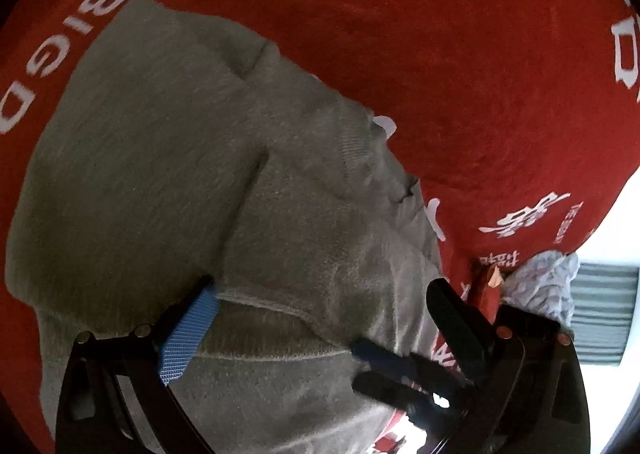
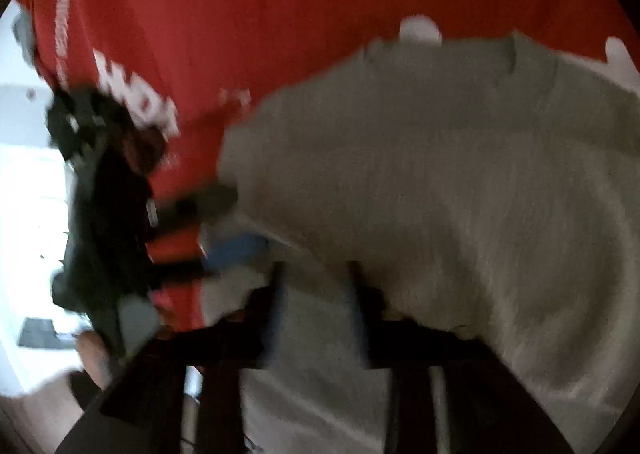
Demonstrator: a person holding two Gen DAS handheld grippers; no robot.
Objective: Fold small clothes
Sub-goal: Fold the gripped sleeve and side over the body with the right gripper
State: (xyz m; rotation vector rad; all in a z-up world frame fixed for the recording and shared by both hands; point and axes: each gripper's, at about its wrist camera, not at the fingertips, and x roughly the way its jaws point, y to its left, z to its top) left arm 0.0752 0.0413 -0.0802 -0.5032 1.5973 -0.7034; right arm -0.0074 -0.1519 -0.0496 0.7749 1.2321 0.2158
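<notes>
A small grey knit garment (image 1: 168, 158) lies partly folded on a red cloth (image 1: 440, 54) with white lettering. My left gripper (image 1: 322, 286) stands open at the garment's near edge, with the blue-padded finger (image 1: 188, 334) on the left and the black finger (image 1: 452, 310) on the right; grey cloth lies between them, unpinched. The right wrist view is blurred. There the grey garment (image 2: 440, 182) fills the right side, and my right gripper (image 2: 318, 294) hovers over it with its jaws apart. The left gripper (image 2: 248, 220) shows at the garment's left edge. Dark fingers of the right gripper (image 1: 356, 364) reach in low on the right.
A crumpled pale patterned cloth (image 1: 548, 282) lies at the red cloth's right edge beside a short wooden stick (image 1: 494, 276). Beyond that edge are a bright white surface and a grey slatted object (image 1: 604, 310). In the right wrist view the red cloth (image 2: 280, 34) ends at the left.
</notes>
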